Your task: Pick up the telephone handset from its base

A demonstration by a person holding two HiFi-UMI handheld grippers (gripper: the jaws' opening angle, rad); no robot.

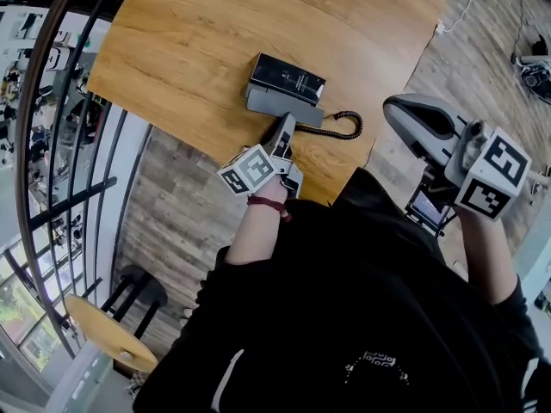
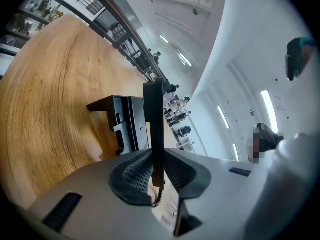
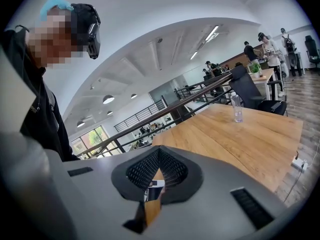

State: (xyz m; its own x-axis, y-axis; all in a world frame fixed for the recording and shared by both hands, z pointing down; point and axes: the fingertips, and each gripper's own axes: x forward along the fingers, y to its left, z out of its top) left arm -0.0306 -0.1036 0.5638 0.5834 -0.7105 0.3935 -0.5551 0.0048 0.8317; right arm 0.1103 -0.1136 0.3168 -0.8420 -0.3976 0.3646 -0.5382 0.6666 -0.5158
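Handset (image 2: pixel 153 119): clamped edge-on in left tool (image 2: pixel 156 159), long axis running ahead toward base (image 2: pixel 125 126); right tool (image 3: pixel 159 159) closed, empty, well aside.

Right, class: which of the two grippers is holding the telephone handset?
The left gripper: its jaws clamp the black handset edge-on. The right gripper has nothing between its jaws and sits off beside the table.

Open tabletop (image 1: pixel 198 50) all around the phone base (image 1: pixel 287 83); coiled cord (image 1: pixel 349 127) beside it.
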